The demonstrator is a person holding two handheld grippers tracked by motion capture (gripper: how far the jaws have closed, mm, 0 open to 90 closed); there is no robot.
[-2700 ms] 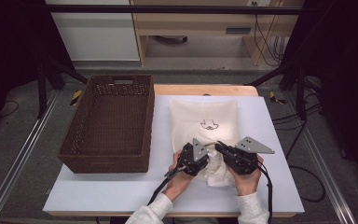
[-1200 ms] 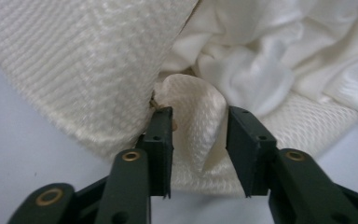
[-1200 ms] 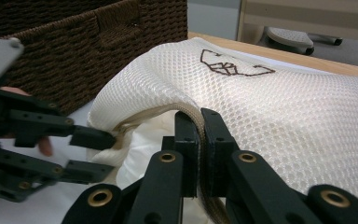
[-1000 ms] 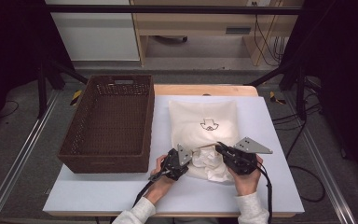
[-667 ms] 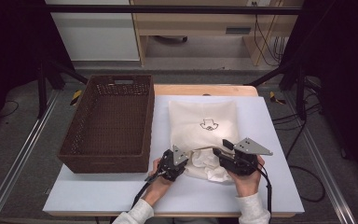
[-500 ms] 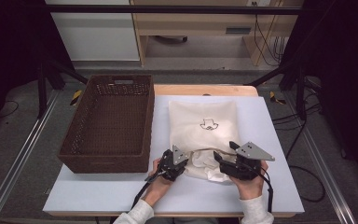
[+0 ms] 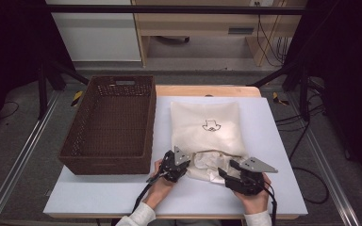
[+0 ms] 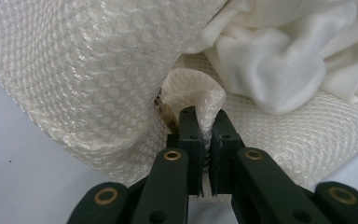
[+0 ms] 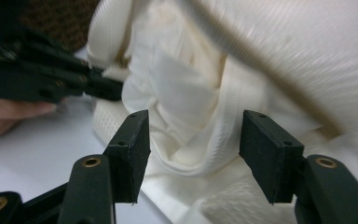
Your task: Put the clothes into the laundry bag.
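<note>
Two grippers work at the near, open end of the mesh bag (image 7: pixel 207 129), which lies on the white table (image 7: pixel 273 141) to the right of the brown basket (image 7: pixel 111 122), its long axis running from near to far. The left gripper (image 8: pixel 204 135) is clenched on a fold of the bag's rim at the left of the mouth. The right gripper (image 9: pixel 193 140) has been closing its jaws, but they are parted and not pressing; the white cloth (image 9: pixel 182 107) spilling from the mouth lies between them, just ahead. I judge the right hand is nearer to this cloth.
</note>
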